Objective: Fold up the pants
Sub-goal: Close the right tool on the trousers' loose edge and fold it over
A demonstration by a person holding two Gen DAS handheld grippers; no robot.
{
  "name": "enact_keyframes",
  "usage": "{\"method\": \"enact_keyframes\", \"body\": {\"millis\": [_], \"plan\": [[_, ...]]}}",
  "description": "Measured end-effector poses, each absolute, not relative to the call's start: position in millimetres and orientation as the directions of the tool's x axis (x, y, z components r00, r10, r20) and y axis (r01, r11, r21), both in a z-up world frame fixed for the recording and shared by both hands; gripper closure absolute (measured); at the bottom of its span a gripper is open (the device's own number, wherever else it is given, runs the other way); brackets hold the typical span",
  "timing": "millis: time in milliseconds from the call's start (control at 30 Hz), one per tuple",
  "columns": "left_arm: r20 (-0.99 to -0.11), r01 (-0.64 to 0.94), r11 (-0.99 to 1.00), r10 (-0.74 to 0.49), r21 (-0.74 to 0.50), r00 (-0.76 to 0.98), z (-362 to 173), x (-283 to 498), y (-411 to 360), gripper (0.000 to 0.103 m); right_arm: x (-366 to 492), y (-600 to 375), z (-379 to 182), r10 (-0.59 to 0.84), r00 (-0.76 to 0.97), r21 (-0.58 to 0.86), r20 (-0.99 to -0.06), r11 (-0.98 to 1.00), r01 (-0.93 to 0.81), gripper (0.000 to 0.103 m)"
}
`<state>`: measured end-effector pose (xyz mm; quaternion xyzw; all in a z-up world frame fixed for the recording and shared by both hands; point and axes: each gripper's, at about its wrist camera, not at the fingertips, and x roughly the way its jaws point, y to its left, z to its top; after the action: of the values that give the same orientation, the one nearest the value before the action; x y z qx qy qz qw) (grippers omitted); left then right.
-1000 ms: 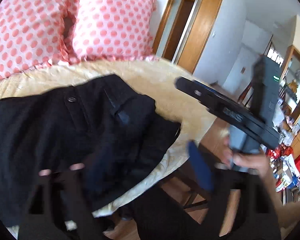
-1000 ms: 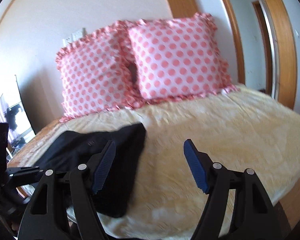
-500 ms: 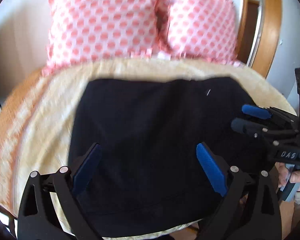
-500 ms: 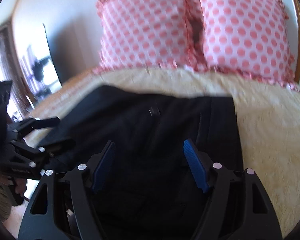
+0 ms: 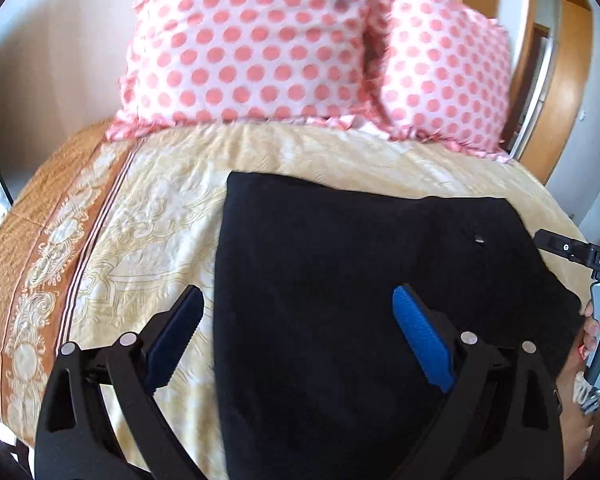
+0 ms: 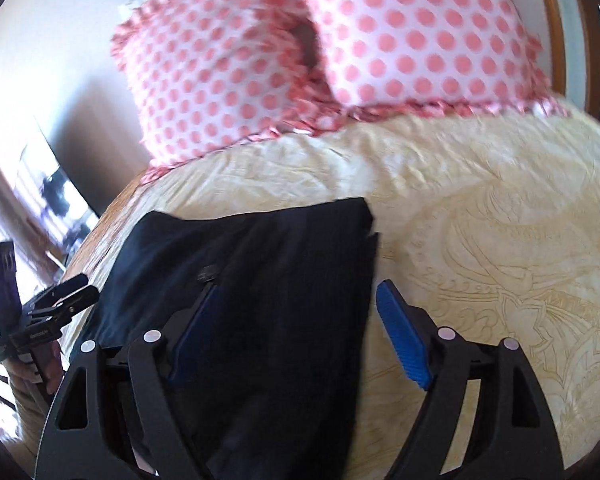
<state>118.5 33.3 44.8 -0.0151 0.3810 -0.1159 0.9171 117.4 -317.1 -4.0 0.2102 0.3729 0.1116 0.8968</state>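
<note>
Your pants (image 5: 360, 300) already lie as a flat dark block at the bed's (image 5: 148, 216) near edge, so the folding looks mostly done; perhaps one fold or a smoothing remains. Both your left gripper (image 5: 300, 336) and right gripper (image 6: 296, 328) hang spread and empty. Two pillows (image 5: 260, 40) lean on the wall.

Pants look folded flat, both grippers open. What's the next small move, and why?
Probably lower the left gripper onto the left edge of the pants and pinch it for another fold: its fingers straddle that edge, and the right gripper straddles the opposite edge. Neither holds cloth.
</note>
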Motion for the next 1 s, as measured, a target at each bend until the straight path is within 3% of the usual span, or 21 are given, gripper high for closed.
{"method": "enact_keyframes", "body": {"millis": [200, 300, 567, 633, 667, 767, 833, 900, 1000], "plan": [[-0.788, 0.2, 0.955, -0.293, -0.218, 0.541, 21.2, 148.8, 41.6, 0.009, 144.1, -325.6, -30.2, 0.443, 0.617, 0.541, -0.65, 0.84, -0.033, 0.024], [-0.788, 0.217, 0.945, -0.324, -0.244, 0.523, 18.6, 149.7, 43.0, 0.009, 144.1, -320.7, -27.5, 0.461, 0.609, 0.532, -0.645, 0.843, -0.074, 0.036], [-0.799, 0.223, 0.936, -0.348, -0.271, 0.49, 19.5, 168.3, 44.3, 0.014, 143.1, -314.8, -29.5, 0.453, 0.629, 0.494, -0.631, 0.861, -0.124, 0.039], [-0.801, 0.217, 0.936, -0.351, -0.279, 0.485, 20.3, 175.6, 44.8, 0.018, 142.7, -313.4, -29.8, 0.447, 0.637, 0.479, -0.628, 0.867, -0.135, 0.044], [-0.801, 0.211, 0.936, -0.35, -0.281, 0.485, 20.7, 178.5, 45.5, 0.02, 141.4, -311.5, -29.3, 0.447, 0.644, 0.469, -0.622, 0.87, -0.152, 0.051], [-0.803, 0.191, 0.941, -0.337, -0.278, 0.492, 21.6, 184.0, 48.3, 0.045, 136.3, -307.4, -23.7, 0.458, 0.662, 0.451, -0.593, 0.87, -0.197, 0.073], [-0.796, 0.179, 0.946, -0.325, -0.271, 0.51, 24.5, 183.6, 50.5, 0.077, 133.7, -305.6, -18.6, 0.45, 0.676, 0.433, -0.583, 0.876, -0.21, 0.078], [-0.786, 0.182, 0.951, -0.309, -0.25, 0.535, 30.6, 180.6, 51.4, 0.092, 133.5, -305.8, -13.1, 0.454, 0.685, 0.433, -0.57, 0.874, -0.219, 0.081], [-0.771, 0.207, 0.952, -0.306, -0.227, 0.559, 38.9, 178.0, 49.2, 0.095, 137.0, -306.7, -6.0, 0.456, 0.696, 0.43, -0.554, 0.873, -0.23, 0.083]]}}
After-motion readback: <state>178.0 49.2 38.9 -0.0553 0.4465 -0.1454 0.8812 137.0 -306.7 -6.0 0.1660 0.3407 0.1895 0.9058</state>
